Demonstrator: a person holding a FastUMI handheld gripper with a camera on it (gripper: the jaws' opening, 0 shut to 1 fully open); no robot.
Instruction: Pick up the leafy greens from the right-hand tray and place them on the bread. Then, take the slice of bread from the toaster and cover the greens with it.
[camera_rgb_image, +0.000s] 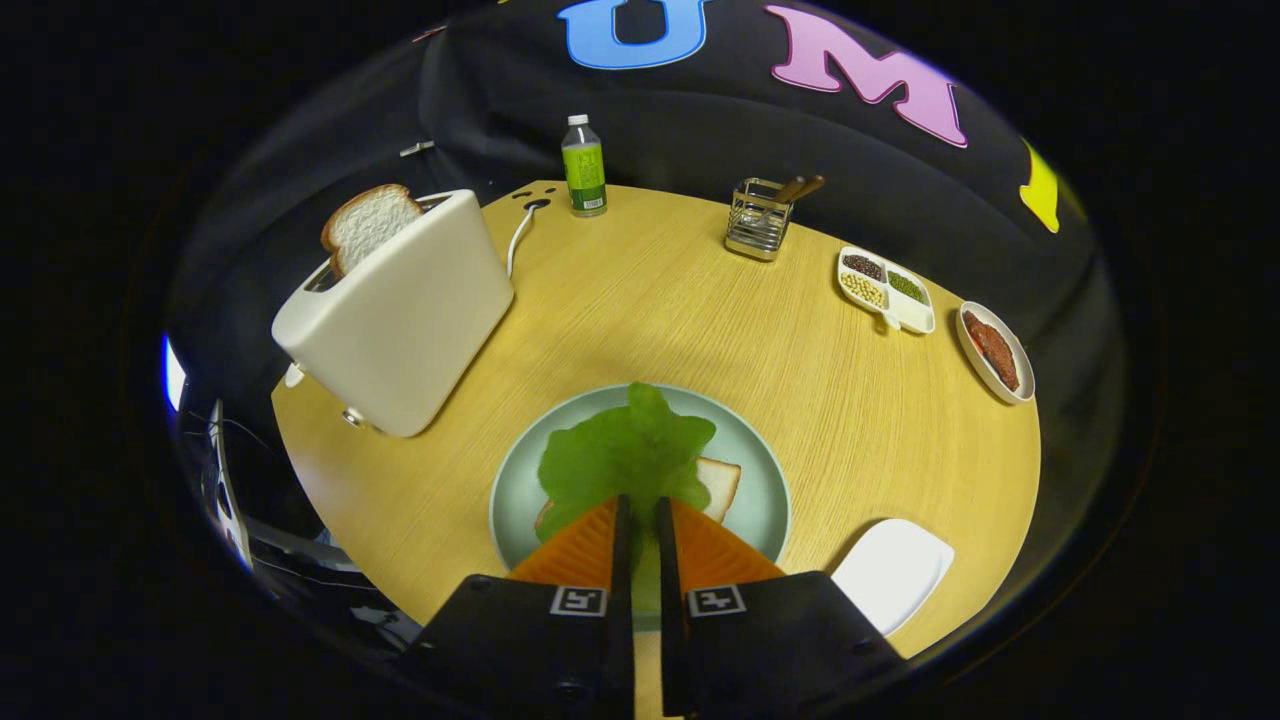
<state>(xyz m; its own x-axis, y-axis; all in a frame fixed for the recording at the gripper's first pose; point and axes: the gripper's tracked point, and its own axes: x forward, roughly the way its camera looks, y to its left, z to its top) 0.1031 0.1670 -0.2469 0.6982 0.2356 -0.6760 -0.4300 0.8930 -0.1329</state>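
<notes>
Wooden table (800, 400), bottle (584, 166) label unreadable, gripper (640, 505) seemingly pinching leafy greens (622, 455)

gripper (640, 520) | black housing | square coded marker on each side | screws

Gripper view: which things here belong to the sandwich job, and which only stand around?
Job:
- leafy greens, held in the nearly closed gripper
- bread on the plate
- slice in the toaster
- white tray

Around:
- bottle
- wire holder
- bean dish
- oval dish
</notes>
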